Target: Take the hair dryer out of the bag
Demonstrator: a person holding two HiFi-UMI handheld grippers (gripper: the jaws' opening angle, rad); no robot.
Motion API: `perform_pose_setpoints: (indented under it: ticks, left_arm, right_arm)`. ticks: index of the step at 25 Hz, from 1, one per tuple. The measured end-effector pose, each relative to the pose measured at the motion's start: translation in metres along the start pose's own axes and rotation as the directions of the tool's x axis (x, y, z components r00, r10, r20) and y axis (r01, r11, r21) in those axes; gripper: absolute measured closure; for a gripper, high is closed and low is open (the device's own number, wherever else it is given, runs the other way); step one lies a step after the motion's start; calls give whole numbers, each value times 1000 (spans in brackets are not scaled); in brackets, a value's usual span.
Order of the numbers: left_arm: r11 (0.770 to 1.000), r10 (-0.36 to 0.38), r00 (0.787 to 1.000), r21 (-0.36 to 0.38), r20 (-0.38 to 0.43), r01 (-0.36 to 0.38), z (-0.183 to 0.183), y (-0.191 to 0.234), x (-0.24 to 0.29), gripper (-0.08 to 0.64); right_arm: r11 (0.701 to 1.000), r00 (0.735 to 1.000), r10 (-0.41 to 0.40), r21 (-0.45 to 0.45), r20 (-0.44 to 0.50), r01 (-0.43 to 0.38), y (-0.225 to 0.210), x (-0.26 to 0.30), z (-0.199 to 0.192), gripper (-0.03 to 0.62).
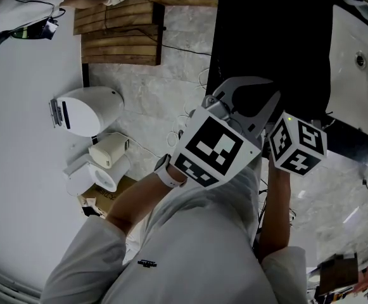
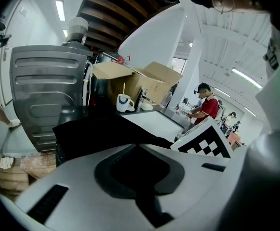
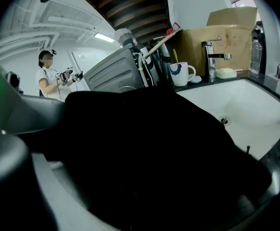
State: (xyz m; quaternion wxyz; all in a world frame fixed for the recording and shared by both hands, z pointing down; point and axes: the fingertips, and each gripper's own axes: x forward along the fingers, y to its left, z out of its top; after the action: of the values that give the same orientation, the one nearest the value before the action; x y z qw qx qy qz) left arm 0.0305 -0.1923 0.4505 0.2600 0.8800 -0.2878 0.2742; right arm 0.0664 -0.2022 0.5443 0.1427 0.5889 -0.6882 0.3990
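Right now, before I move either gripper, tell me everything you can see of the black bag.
The black bag is soft, matte and cloth-like; no zip or print shows. It lies bulky and slumped on the dark counter beside the white sink. The shut left gripper is at its near edge; the bag fills the space between the wide jaws of the right gripper. No hair dryer shows.

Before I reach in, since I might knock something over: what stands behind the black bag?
A white mug and a cardboard box stand behind the bag, a tap beside them. Anything low and close behind it is covered by the bag itself.
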Motion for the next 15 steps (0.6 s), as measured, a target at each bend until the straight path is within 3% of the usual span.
perform_pose_setpoints:
  ticks: [15]
  left_arm:
    - [998,37,999,42,-2,-37,-10,-7,-7,545]
  right_arm:
    - [997,997,68,19,45,-69,9,-49,-20,359]
